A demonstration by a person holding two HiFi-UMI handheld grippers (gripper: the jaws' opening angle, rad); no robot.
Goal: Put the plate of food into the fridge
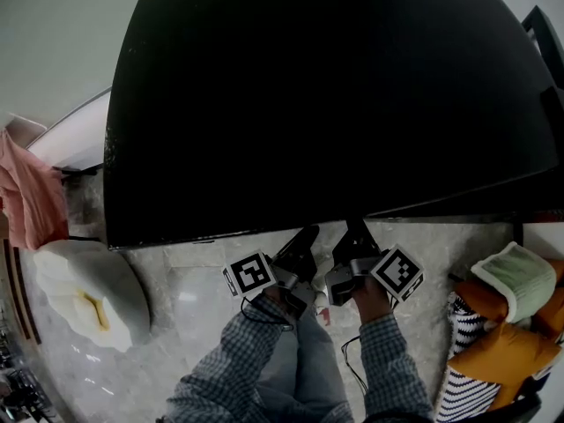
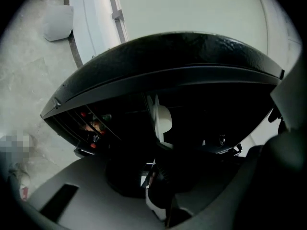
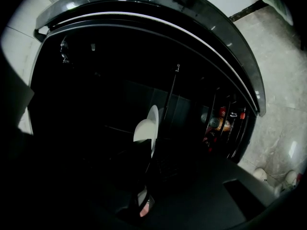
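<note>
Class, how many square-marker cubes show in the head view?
2. One cube sits on the left gripper; the other sits on the right gripper, beside it. None appears hidden.

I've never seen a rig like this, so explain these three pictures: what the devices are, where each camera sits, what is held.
No robot here: a person holds a two-jaw gripper in each hand. The head view looks down from the person's head at the left gripper and right gripper, both reaching under the black top of an open fridge on a pale stone floor. The other two pictures come from cameras riding on each gripper. Both show a white plate edge-on, with that gripper's jaws looking closed on its rim. Coloured containers stand in the door rack.
</note>
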